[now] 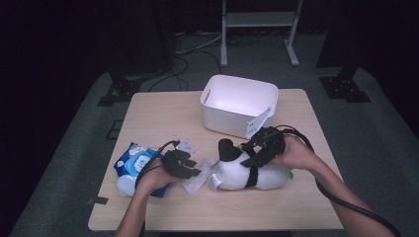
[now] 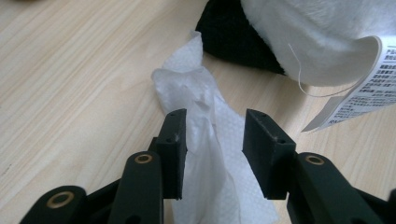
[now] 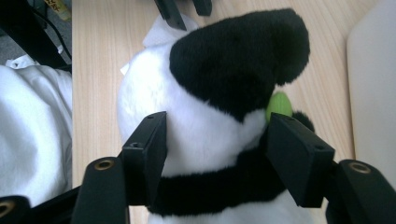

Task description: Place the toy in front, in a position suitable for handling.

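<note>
Tissue, or rather a white embossed wipe (image 2: pixel 210 135), lies crumpled on the wooden table (image 1: pixel 163 111) and runs up between the two black jaws of the left gripper (image 2: pixel 214 140); in the left gripper view the jaws stand apart, the sheet brushing the inner face of the left-hand jaw while a gap shows beside the right-hand one, so nothing is pinched. From the high view the same wipe (image 1: pixel 197 177) sits just ahead of the left gripper (image 1: pixel 190 168), between it and the plush panda (image 1: pixel 247 170), whose paper label (image 2: pixel 362 88) hangs near the wipe's far end. Right gripper (image 3: pixel 215 154) straddles the panda (image 3: pixel 205 107) across its white body and black band: the toy fills the space between the jaws, its fur touching the left-hand one, but whether both pads press on it I cannot tell. A small green bit (image 3: pixel 279 105) peeks out by the right-hand jaw. The panda lies on its side near the front middle of the table, just before the white plastic bin (image 1: pixel 237 106). Behind the left hand (image 1: pixel 153 180) rests a blue pack of wipes (image 1: pixel 133 160), close to the table's left edge
</note>
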Available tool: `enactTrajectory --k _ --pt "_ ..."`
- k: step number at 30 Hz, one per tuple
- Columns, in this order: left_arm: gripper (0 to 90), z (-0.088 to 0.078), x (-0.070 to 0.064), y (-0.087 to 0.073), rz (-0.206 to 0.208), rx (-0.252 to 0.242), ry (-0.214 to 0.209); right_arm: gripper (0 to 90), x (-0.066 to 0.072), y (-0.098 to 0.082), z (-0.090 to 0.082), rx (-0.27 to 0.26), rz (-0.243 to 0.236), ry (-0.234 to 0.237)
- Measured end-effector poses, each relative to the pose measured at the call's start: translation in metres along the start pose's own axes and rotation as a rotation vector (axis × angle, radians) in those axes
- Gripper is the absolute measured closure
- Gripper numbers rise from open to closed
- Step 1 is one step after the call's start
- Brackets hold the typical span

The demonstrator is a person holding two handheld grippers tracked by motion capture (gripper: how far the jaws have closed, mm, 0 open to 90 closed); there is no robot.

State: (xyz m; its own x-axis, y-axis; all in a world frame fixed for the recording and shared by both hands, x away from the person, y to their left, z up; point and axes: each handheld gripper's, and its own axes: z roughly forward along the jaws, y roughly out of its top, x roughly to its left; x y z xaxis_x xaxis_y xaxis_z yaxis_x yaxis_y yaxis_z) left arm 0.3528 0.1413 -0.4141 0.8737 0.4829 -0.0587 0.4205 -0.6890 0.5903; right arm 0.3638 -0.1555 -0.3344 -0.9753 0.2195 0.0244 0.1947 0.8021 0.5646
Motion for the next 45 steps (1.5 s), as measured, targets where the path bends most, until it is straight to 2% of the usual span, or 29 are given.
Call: enactTrajectory --k 6,7,9,11,12,14,17,24,26,29,33,34,36,39,40,41,42,43,44,45 --pt "54.8 -0.004 0.001 -0.001 -0.007 -0.018 0.004 31.7 0.002 -0.014 -0.002 0.042 0.007 -0.016" --pt "54.7 -0.005 0.001 -0.001 0.0 -0.026 0.008 30.4 0.003 -0.021 -0.001 0.08 0.012 -0.029" --pt "54.1 -0.006 0.0 -0.001 0.002 -0.026 0.008 29.8 0.006 -0.026 0.001 0.097 0.009 -0.038" --pt "53.9 -0.008 0.0 -0.001 0.001 -0.03 0.009 30.1 0.009 -0.028 0.001 0.103 0.001 -0.047" --pt "53.5 -0.009 0.0 -0.001 0.001 -0.036 0.006 29.0 0.012 -0.029 0.003 0.115 -0.021 -0.064" --pt "52.9 -0.011 -0.001 -0.001 0.002 -0.041 0.009 28.1 0.013 -0.029 0.004 0.133 -0.037 -0.077" --pt "52.2 -0.014 -0.001 -0.002 -0.001 -0.056 0.009 27.6 0.01 -0.027 0.006 0.153 -0.028 -0.096" --pt "50.2 -0.016 -0.001 -0.002 0.001 -0.062 0.012 30.5 0.001 -0.021 0.019 0.167 -0.001 -0.064" --pt "50.0 -0.017 -0.001 -0.002 -0.001 -0.065 0.012 37.0 0.003 -0.02 0.021 0.173 -0.005 -0.071" --pt "49.8 -0.018 -0.001 -0.002 0.005 -0.071 0.011 49.9 0.009 -0.022 0.022 0.151 -0.011 -0.079" --pt "49.6 -0.019 -0.001 -0.001 0.008 -0.075 0.009 57.1 0.016 -0.026 0.016 0.117 -0.029 -0.06" --pt "49.4 -0.02 -0.001 0.0 0.01 -0.074 0.01 57.3 0.017 -0.025 0.013 0.113 -0.025 -0.052" --pt "49.4 -0.02 0.0 0.0 0.012 -0.077 0.012 57.8 0.016 -0.025 0.01 0.099 -0.001 -0.008" --pt "49.3 -0.022 0.001 -0.001 0.008 -0.085 0.016 57.7 0.018 -0.023 0.006 0.079 0.009 0.076" --pt "49.3 -0.023 0.001 -0.001 0.006 -0.086 0.015 57.6 0.018 -0.022 0.006 0.081 0.01 0.118" --pt "49.3 -0.023 0.001 -0.001 0.006 -0.086 0.015 56.2 0.018 -0.021 0.007 0.089 0.009 0.134" --pt "49.3 -0.023 0.001 -0.001 0.004 -0.088 0.015 56.2 0.018 -0.021 0.007 0.089 0.009 0.134" --pt "49.3 -0.024 0.001 -0.001 0.004 -0.088 0.014 46.7 0.016 -0.018 0.011 0.122 -0.017 0.096" --pt "49.3 -0.024 0.001 -0.001 0.004 -0.088 0.014 46.7 0.016 -0.018 0.011 0.122 -0.017 0.096" --pt "49.3 -0.024 0.001 -0.001 0.005 -0.089 0.013 38.7 0.01 -0.018 0.01 0.093 -0.016 0.05"
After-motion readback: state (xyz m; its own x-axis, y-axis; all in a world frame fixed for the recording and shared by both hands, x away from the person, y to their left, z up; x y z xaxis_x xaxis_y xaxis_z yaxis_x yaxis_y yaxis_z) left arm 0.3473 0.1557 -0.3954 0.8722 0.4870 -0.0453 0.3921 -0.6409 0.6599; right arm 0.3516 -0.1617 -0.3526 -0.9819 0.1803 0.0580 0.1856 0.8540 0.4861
